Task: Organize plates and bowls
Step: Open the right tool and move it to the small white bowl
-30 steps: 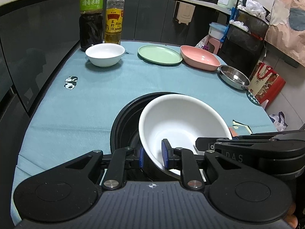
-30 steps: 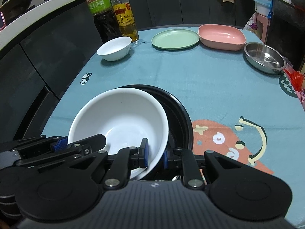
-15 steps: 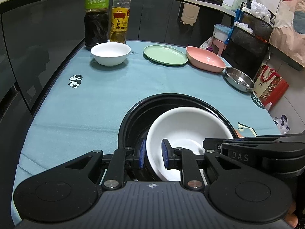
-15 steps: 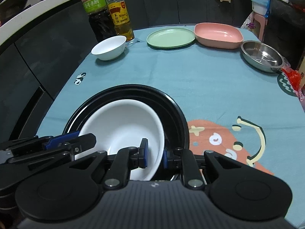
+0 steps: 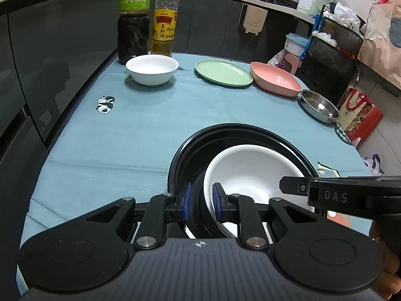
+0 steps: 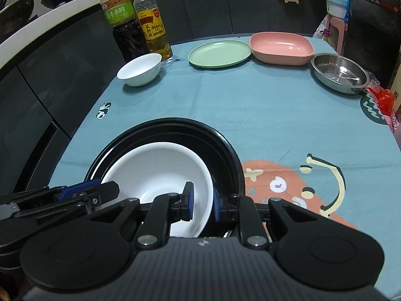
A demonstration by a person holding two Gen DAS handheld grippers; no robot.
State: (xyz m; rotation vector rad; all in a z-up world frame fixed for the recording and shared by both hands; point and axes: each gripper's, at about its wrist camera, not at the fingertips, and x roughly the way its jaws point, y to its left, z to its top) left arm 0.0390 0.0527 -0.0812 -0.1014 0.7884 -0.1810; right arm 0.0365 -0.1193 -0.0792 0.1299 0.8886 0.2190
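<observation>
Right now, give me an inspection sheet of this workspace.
Surface: teal tablecloth, cartoon prints.
Job's things: large white bowl in black basin; small white bowl, green plate, pink dish, steel bowl along far edge.
Clutter: vinegar bottle, oil bottle.
Grippers: left gripper shut on large white bowl's rim; right gripper astride it, jaws just opening, grip unclear.
Cables: nothing seen.
Surroundings: dark cabinets, red bag.

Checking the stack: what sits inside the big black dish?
A large white bowl lies in the black dish, off-centre. The dish's floor beneath it is hidden.
</observation>
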